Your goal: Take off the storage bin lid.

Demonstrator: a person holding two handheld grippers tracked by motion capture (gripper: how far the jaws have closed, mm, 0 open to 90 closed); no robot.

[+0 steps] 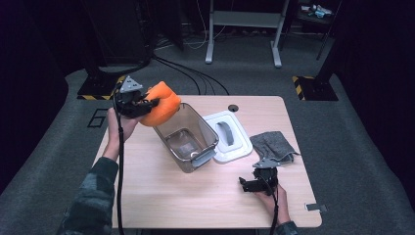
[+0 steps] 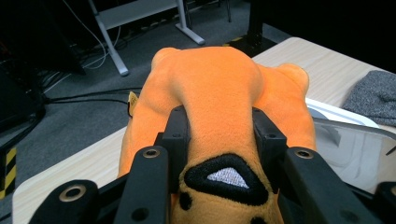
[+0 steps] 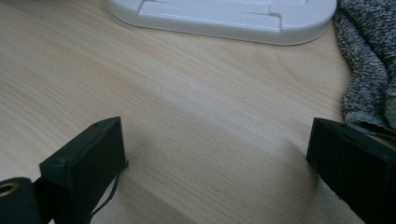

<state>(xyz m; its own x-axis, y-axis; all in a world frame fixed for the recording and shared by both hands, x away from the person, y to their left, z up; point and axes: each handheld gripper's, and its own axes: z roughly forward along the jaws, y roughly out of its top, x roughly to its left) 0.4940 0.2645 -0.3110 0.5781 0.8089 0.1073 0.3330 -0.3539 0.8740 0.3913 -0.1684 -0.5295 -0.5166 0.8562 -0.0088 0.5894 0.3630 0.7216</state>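
The left gripper [image 1: 147, 104] clamps an orange plush toy [image 1: 161, 110] between its 2 black jaws, holding it in the air above the far left rim of a clear plastic bin [image 1: 188, 134]; in the left gripper view the toy [image 2: 219, 107] bulges out between the jaws, its black embroidered nose nearest the camera. The bin lies tilted on a light wooden table [image 1: 161, 196]; just beside it rests a white lid [image 1: 230, 142] with a grey handle, and next to that a crumpled grey cloth [image 1: 274, 144]. The right gripper [image 1: 254, 185] sits low on the table's near right, jaws wide apart with nothing but bare wood between them; the cloth [image 3: 369, 70] lies just beside 1 jaw. Grey carpet surrounds the table; black cables [image 1: 191, 73] trail across it toward a grey metal stand [image 1: 244, 29] in the dark background.
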